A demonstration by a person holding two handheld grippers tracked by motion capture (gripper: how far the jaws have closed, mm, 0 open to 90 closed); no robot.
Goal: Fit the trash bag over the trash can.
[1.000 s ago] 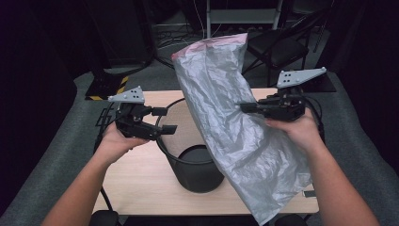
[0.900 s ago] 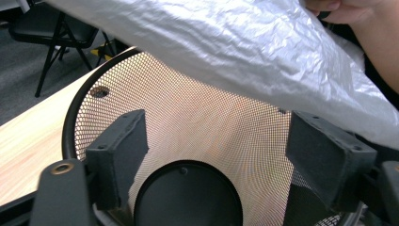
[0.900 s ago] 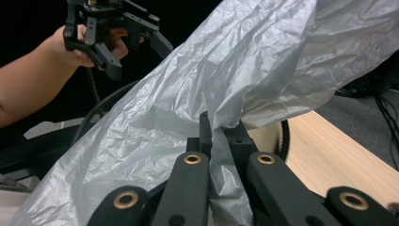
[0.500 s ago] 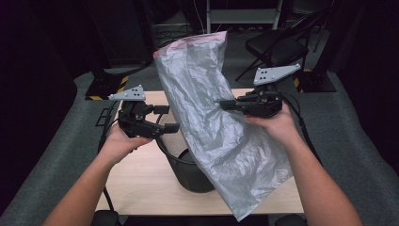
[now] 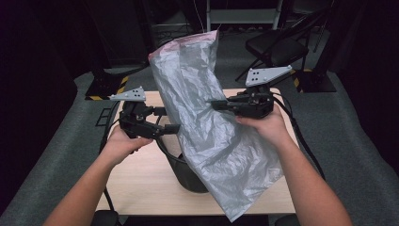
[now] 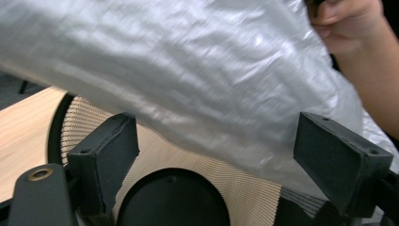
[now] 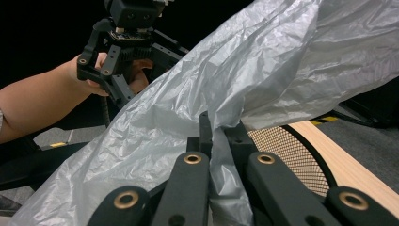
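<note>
Frame centre blocked by grey plastic bag (image 5: pixel 207 127) draped over mesh bin (image 5: pixel 188 176); tabletop (image 5: pixel 141 181) lower left unobstructed.

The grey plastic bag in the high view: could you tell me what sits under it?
Under the grey plastic bag stands a black mesh bin on the wooden table; the bag covers most of its rim and inside.

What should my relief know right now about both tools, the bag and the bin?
Right tool: shut on the grey plastic bag, holding it up over the table.
Left tool: open, jaws spread just under the bag, gripping nothing.
Black mesh bin: upright on the table, partly behind the bag.
Done: bag lifted over the bin.
Left: bag is not in or around the bin; likely grip a second edge with the left tool and open it.
</note>
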